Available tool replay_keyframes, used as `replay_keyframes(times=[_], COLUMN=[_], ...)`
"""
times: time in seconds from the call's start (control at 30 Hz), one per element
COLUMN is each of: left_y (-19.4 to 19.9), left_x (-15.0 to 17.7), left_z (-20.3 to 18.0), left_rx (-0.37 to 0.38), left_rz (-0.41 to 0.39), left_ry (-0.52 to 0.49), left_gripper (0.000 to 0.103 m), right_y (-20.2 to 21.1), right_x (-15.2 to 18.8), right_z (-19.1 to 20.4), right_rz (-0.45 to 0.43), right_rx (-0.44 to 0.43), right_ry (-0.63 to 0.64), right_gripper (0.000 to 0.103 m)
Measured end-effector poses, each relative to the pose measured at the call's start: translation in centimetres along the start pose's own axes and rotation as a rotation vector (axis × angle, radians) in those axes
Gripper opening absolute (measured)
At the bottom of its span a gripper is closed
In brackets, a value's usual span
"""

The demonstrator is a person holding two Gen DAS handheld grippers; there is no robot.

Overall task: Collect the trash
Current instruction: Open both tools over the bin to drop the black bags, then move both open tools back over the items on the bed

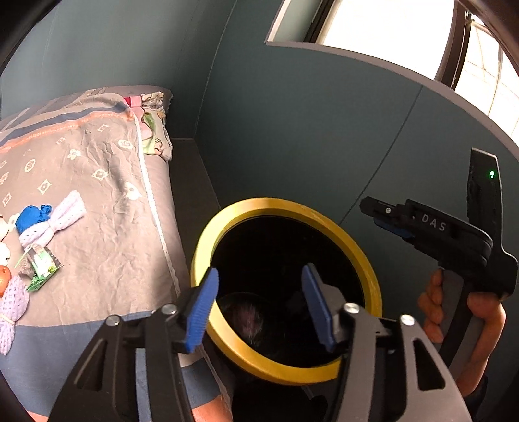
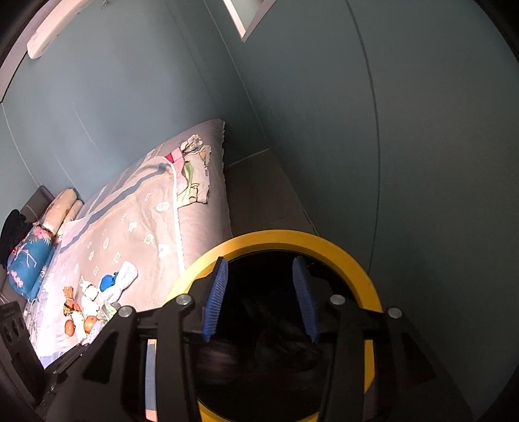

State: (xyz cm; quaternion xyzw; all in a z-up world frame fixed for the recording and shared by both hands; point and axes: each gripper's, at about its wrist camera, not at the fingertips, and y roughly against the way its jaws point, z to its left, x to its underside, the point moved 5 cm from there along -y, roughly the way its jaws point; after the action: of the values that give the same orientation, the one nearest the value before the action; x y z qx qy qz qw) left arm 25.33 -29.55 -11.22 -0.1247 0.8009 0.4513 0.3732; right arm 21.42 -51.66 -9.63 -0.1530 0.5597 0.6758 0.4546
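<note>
Hovering spread over the bin, both tongs empty; only left view shows right hand.

One yellow-rimmed bin, two oranges, one blue cloth, two grippers.

Dull blue-green walls fill most of both views, meeting in a corner right of centre in the left wrist view. At its upper right a window blazes white. A bed lies along the left — grey-brown patterned cover, sunlit in patches. In the right wrist view, pillows sit at middle left, and a white air-conditioner hangs at upper left.
</note>
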Motion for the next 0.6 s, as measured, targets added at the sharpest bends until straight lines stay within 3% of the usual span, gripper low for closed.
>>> replay_keyframes(times=[0.1,0.33,0.6], left_y=[1.1,4.6,8.7], left_x=[-0.1,-0.7,-0.9], left_z=[0.9,3.5,6.5], left_rx=[-0.011,-0.115,-0.192], left_rz=[-0.022,-0.106,-0.177], left_ry=[0.022,0.043,0.072], left_gripper=[0.065,0.082,0.09], right_y=[0.8,2.5,2.6], right_x=[0.0,0.1,0.2], right_z=[-0.1,0.6,4.1], right_rz=[-0.026,-0.061,-0.057], right_rx=[0.018,0.005,-0.035], right_ry=[-0.004,-0.01,0.027], right_gripper=[0.046,0.06,0.068])
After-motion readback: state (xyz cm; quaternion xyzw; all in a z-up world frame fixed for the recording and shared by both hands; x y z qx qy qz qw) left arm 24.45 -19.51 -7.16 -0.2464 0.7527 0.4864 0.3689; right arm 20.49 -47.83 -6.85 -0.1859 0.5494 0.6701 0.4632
